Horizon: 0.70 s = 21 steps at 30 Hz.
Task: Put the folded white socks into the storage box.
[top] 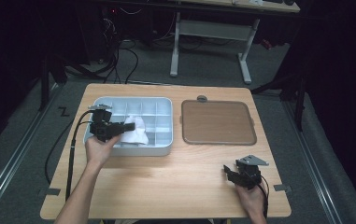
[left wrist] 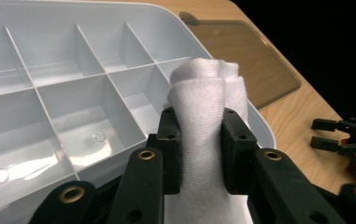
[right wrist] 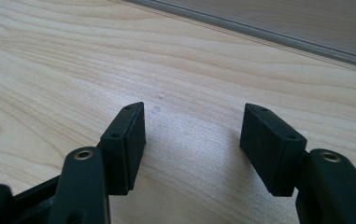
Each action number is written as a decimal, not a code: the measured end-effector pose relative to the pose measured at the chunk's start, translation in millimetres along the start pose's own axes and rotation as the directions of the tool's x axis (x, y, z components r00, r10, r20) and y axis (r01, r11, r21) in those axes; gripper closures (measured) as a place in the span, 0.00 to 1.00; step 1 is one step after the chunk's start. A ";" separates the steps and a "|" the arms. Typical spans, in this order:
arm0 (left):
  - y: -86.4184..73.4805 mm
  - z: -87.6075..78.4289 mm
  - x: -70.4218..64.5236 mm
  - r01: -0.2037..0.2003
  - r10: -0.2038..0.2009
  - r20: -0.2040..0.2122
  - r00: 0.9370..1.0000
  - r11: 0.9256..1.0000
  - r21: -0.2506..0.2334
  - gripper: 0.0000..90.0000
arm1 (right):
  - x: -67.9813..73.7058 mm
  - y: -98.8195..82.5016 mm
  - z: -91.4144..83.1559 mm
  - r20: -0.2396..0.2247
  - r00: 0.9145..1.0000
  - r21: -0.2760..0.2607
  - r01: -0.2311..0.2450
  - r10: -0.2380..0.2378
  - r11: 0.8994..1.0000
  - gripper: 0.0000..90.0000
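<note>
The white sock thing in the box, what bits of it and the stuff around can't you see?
- Lower end of the white rolled cloth: left gripper view, squeezed between the left gripper fingers and cut off by the bottom edge.
- Which compartment of the grey divided box it is over: high view, the cloth and hand cover the dividers.
- Brown lid surface detail: too small.
</note>
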<state>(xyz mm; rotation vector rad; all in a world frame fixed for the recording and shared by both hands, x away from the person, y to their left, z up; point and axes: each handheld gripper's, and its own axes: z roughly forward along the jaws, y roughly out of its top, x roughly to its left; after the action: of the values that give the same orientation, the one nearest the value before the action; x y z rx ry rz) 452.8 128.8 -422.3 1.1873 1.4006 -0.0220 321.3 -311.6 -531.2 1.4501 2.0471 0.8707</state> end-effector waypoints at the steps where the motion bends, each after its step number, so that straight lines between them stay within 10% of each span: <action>1: -0.3 1.5 1.2 -0.005 0.005 -0.008 1.000 1.000 0.000 0.81 | 0.1 0.0 0.0 0.001 1.000 0.000 0.001 -0.001 1.000 0.46; 21: -6.3 17.0 28.0 0.051 -0.049 -0.047 0.998 0.998 0.048 0.81 | 2.0 -0.2 -0.4 0.012 1.000 -0.002 0.008 -0.008 1.000 0.45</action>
<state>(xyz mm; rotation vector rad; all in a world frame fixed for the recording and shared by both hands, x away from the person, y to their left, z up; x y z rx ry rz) 468.6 132.1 -451.5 1.1995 1.4774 -0.0645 320.2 -309.9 -531.1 1.4415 2.0417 0.8587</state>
